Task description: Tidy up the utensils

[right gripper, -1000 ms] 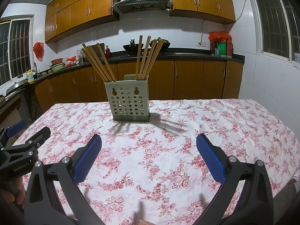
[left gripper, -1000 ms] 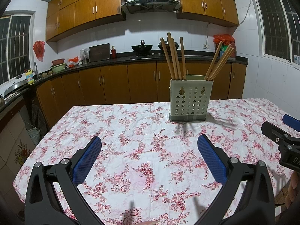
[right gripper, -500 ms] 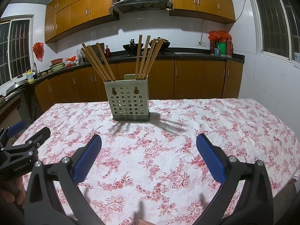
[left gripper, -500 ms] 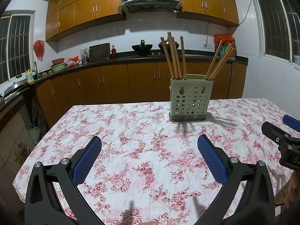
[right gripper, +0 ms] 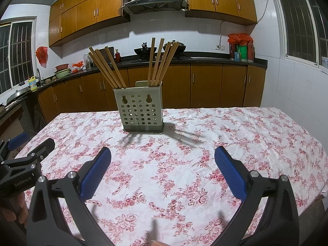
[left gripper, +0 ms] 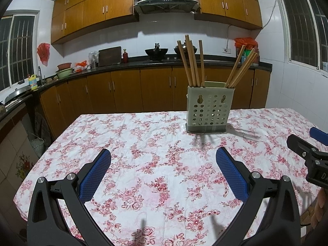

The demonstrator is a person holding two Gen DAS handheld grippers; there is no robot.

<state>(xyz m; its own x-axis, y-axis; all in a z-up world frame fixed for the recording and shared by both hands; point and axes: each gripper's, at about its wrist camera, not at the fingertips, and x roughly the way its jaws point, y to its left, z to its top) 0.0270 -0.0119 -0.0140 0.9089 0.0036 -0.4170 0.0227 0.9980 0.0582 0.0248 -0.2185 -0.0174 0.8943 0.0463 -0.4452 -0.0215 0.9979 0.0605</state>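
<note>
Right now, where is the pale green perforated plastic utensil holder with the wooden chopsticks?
The pale green perforated utensil holder stands upright on the floral tablecloth, toward the table's far edge. It appears left of centre in the right wrist view and right of centre in the left wrist view, beyond both open grippers.

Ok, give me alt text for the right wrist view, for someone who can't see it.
The open right gripper hovers empty over a floral tablecloth, facing a perforated utensil holder with two bunches of wooden chopsticks standing in it. The left gripper shows at the left edge; kitchen cabinets are behind.
</note>
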